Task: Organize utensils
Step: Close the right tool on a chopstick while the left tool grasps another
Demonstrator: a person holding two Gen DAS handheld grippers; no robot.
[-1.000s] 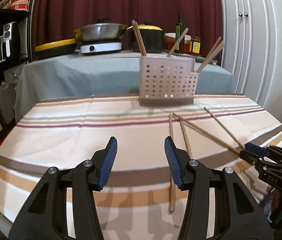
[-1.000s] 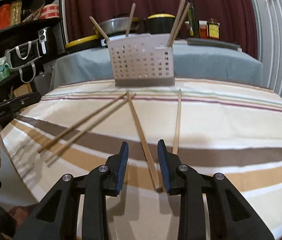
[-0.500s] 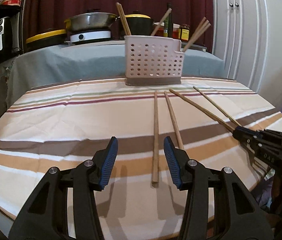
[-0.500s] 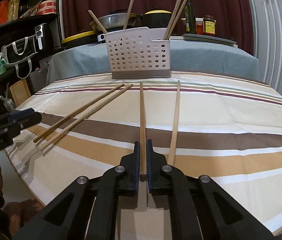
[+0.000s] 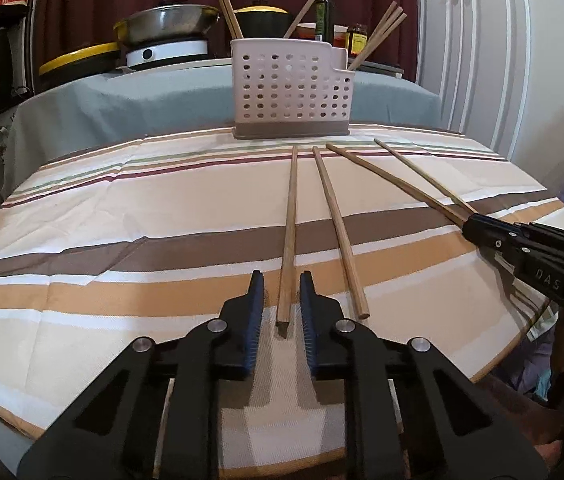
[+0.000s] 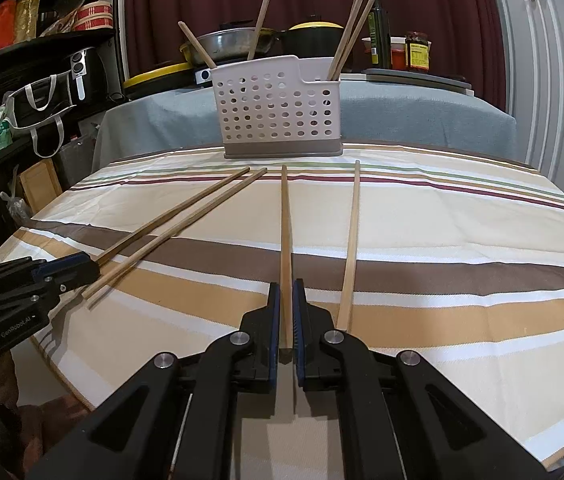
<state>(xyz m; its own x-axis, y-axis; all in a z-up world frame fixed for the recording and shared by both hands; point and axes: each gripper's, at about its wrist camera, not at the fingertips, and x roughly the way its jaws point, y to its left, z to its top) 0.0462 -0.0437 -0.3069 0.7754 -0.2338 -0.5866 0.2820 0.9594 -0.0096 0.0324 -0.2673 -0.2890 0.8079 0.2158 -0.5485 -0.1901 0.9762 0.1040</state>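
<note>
Several wooden chopsticks lie on the striped tablecloth (image 5: 122,208) in front of a white perforated utensil holder (image 5: 290,88) (image 6: 278,108), which has more chopsticks standing in it. My left gripper (image 5: 281,280) is open but narrow, its blue pads either side of the near end of the leftmost chopstick (image 5: 290,220) with small gaps showing. My right gripper (image 6: 286,288) is shut on the near end of another chopstick (image 6: 285,220), which points straight at the holder. The right gripper (image 5: 468,226) shows at the right edge of the left wrist view, and the left gripper (image 6: 86,266) at the left of the right wrist view.
One loose chopstick (image 6: 352,240) lies just right of the held one, and another (image 5: 338,232) beside the left gripper. Behind is a grey-covered counter (image 5: 122,96) with a pan, pots and bottles. Shelves (image 6: 42,60) stand left, white cabinet doors (image 5: 482,60) right.
My left gripper moved right over the leftmost chopstick's end and narrowed around it. My right gripper went from open to shut on its chopstick and holds it still.
</note>
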